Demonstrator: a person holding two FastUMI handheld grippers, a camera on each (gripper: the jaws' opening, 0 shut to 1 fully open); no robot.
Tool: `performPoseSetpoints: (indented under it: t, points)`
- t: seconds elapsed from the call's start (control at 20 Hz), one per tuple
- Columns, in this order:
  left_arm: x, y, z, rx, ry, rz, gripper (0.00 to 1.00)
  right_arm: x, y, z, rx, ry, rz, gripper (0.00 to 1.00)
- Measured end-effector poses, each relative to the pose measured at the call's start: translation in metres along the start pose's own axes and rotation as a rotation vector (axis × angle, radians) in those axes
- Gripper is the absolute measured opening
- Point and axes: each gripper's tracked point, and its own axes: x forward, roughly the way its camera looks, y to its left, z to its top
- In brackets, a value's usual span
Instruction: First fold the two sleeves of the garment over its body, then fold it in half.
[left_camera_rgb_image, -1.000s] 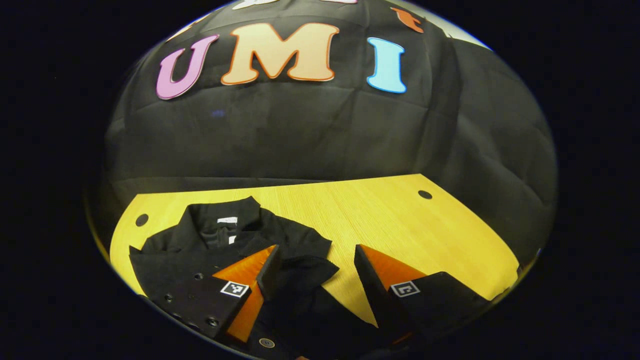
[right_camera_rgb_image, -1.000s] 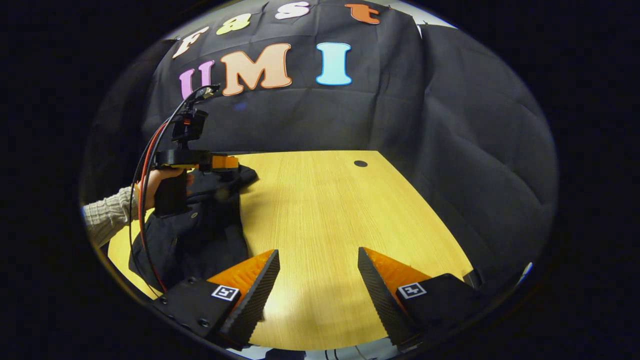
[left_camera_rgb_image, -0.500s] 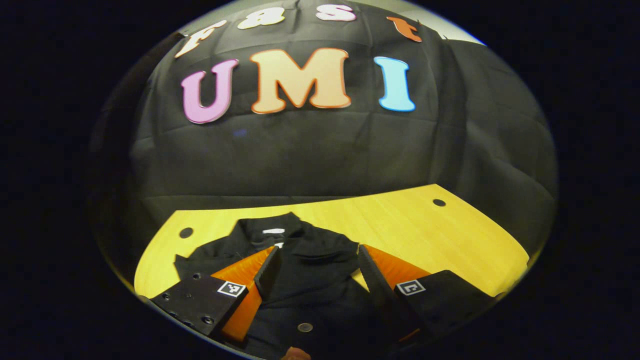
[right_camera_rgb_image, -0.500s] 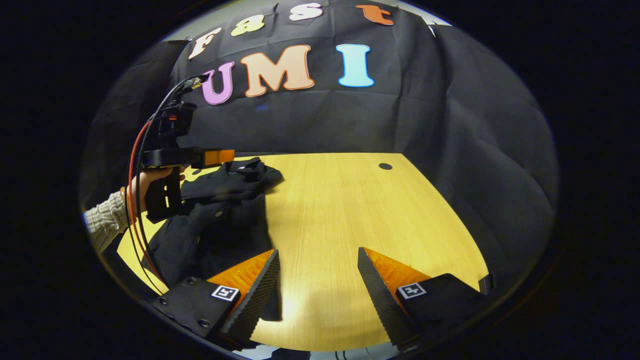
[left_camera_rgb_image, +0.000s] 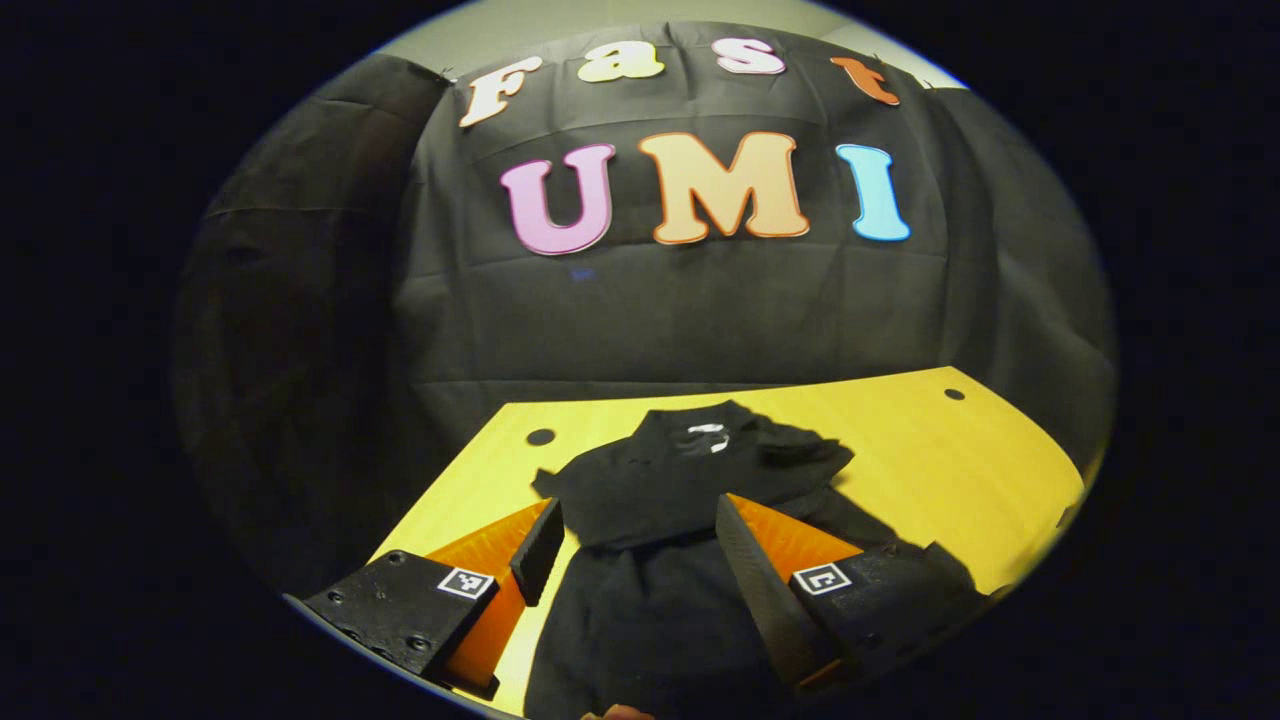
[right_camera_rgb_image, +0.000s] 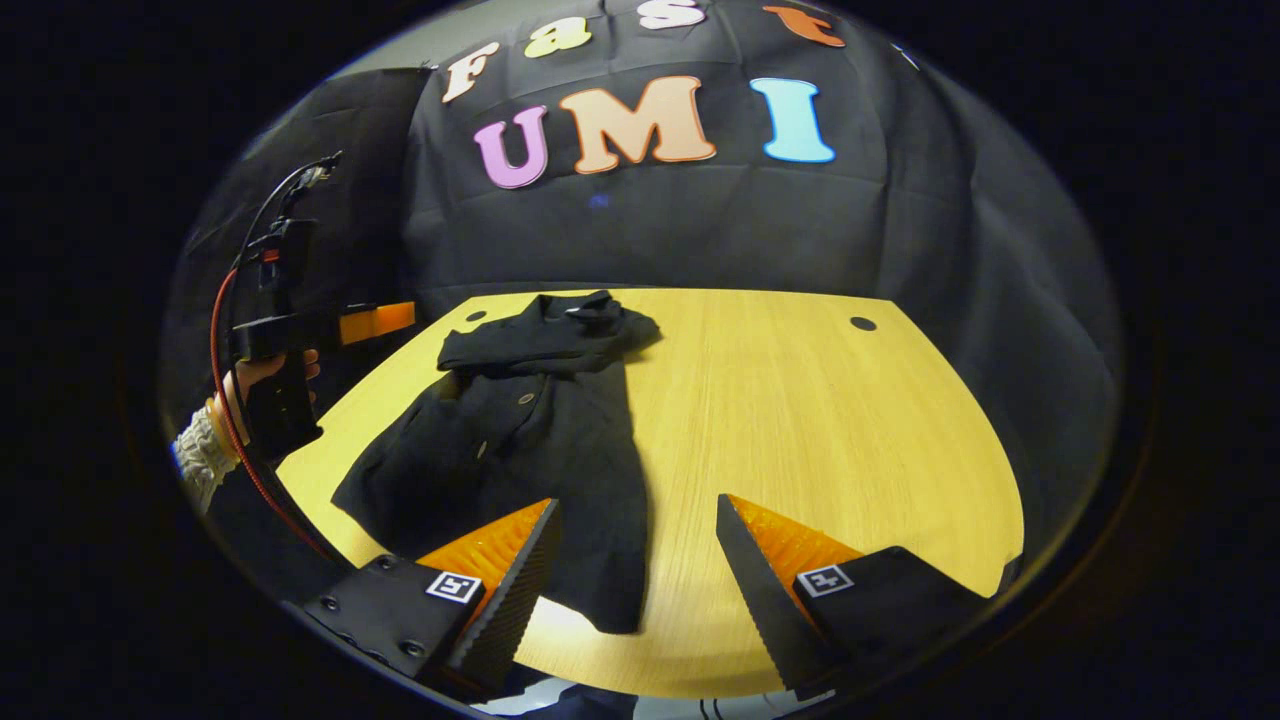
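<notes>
Since the left hand-held gripper (left_camera_rgb_image: 630, 545) has pulled back and lifted off the cloth over the last second, the wooden table (right_camera_rgb_image: 800, 420) now shows the whole black button-front jacket (right_camera_rgb_image: 530, 440) lying flat toward its left side, collar at the far end and hem toward the near edge. Earlier that gripper hung right over the collar area; now, in the right gripper view, it (right_camera_rgb_image: 385, 320) is held off the table's left edge in a person's hand (right_camera_rgb_image: 265, 375), well apart from the garment, its fingers spread wide with nothing between them. A sleeve (left_camera_rgb_image: 690, 480) lies folded across the upper chest just below the collar (left_camera_rgb_image: 705, 435), so the sleeve step looks done on at least that side; whether the second sleeve is tucked in as well I cannot tell. The right hand-held gripper (right_camera_rgb_image: 635, 560) hovers near the hem, also wide and empty. Likely next comes the fold in half, hem brought up toward the collar.
</notes>
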Motion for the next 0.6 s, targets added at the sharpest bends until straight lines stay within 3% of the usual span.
performPoseSetpoints:
  t: [0.35, 0.6]
  points:
    - [-0.061, 0.027, -0.074, -0.077, 0.103, 0.077, 0.93, 0.014, 0.012, -0.026, 0.004, 0.05, 0.052, 0.98]
    - [-0.098, 0.026, -0.125, -0.127, 0.195, 0.084, 0.93, 0.029, 0.016, -0.049, 0.014, 0.097, 0.067, 0.98]
